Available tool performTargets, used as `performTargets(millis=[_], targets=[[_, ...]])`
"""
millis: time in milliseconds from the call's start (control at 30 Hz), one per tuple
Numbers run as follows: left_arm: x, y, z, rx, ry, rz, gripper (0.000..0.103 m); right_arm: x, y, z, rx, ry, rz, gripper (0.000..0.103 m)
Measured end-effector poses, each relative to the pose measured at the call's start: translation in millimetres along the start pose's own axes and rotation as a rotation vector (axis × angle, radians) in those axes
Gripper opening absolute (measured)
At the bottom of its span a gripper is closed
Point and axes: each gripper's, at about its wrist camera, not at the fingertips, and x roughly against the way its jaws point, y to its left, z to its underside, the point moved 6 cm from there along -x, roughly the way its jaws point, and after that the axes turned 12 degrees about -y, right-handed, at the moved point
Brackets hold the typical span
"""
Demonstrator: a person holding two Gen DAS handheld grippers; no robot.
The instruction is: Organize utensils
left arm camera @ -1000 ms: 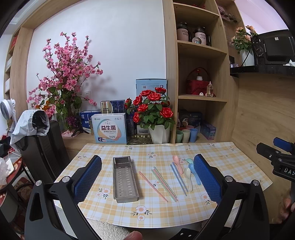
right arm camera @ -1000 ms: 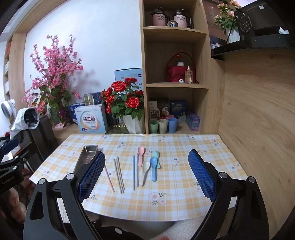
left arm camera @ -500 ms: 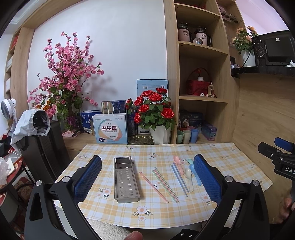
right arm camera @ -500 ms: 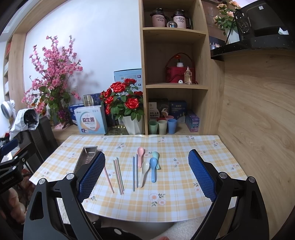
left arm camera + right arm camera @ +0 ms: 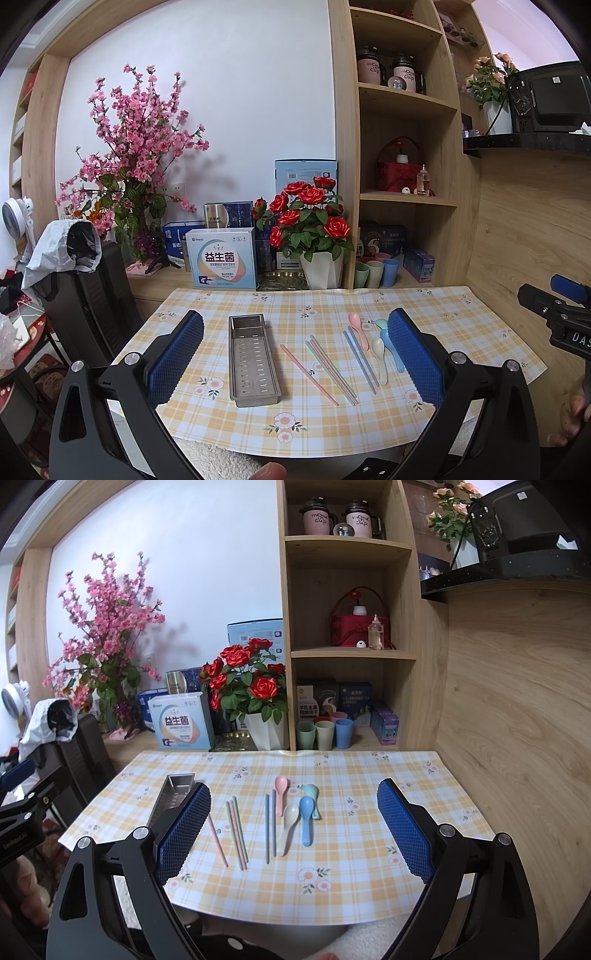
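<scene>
A perforated steel utensil tray [image 5: 253, 360] lies lengthwise on the checked tablecloth [image 5: 325, 421], left of centre; it holds nothing. To its right lie pink and green chopsticks [image 5: 325, 367], blue chopsticks [image 5: 360, 357], and pink [image 5: 359, 329], white [image 5: 380, 358], blue [image 5: 392, 349] and green spoons. My left gripper [image 5: 295, 363] hovers open above the table's near edge, nothing between its fingers. In the right wrist view the tray [image 5: 171, 799] is partly hidden behind the left finger; chopsticks [image 5: 236, 832] and spoons [image 5: 299, 819] lie ahead. My right gripper [image 5: 293, 836] is open and empty.
A potted rose bouquet [image 5: 310, 236], boxes [image 5: 221, 258] and several pastel cups [image 5: 376, 273] stand along the back ledge. A wooden wall [image 5: 517, 738] bounds the table on the right. A chair with draped clothing [image 5: 70, 266] stands at the left.
Both views have shifted only slightly; the tray and utensils lie where they were, and both grippers stay open.
</scene>
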Motion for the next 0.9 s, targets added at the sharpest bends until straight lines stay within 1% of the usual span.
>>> performTargets(millis=[500,567,900], targets=[[-0.4,0.3,0.3,-0.002,-0.002,-0.001,0.098,1.4,2.1,1.5,-0.001,-0.002,0.001,0.089],[2.6,7.8,-1.8,-0.002,-0.002,-0.001,0.098,0.6,0.7,0.5,-0.001,-0.001,0.001,0.089],[2.5,8.8,-1.6,-0.002,-0.001,-0.001,0.098,0.9,1.2,1.1,-0.002,-0.002,0.001,0.089]])
